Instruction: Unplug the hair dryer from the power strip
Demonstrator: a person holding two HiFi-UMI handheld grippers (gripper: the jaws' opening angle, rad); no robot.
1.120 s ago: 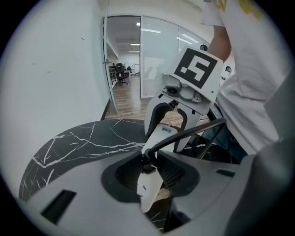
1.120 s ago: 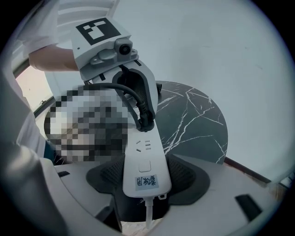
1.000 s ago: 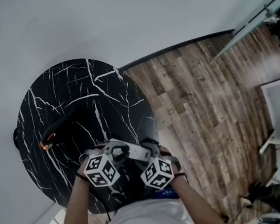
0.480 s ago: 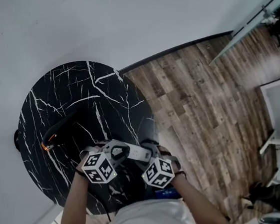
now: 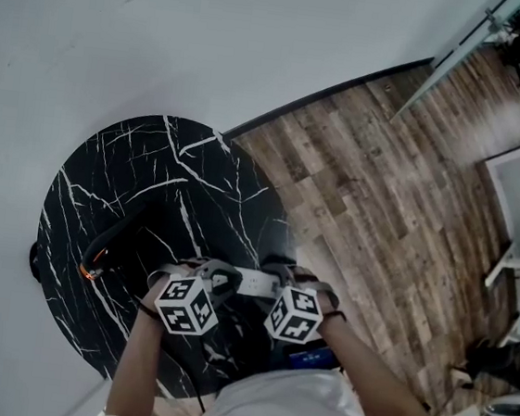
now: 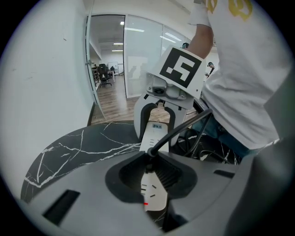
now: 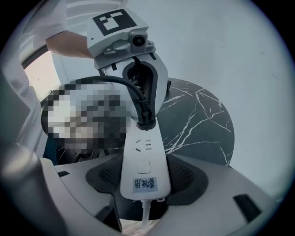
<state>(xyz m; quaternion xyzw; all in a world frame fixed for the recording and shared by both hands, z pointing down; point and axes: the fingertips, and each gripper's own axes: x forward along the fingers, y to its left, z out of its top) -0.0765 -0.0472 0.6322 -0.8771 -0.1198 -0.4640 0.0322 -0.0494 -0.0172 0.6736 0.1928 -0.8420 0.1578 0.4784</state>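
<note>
White power strip (image 7: 145, 166) on the table (image 5: 150, 190), pinched at one end by the right tool (image 7: 145, 180); dryer plug (image 7: 145, 120) at its other end, just squeezed by the closing left tool (image 6: 149, 177), ready to pull

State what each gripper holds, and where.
Right gripper clamps the power strip at its cord end. Left gripper, jaws just closing, grips the black plug by its body.
</note>
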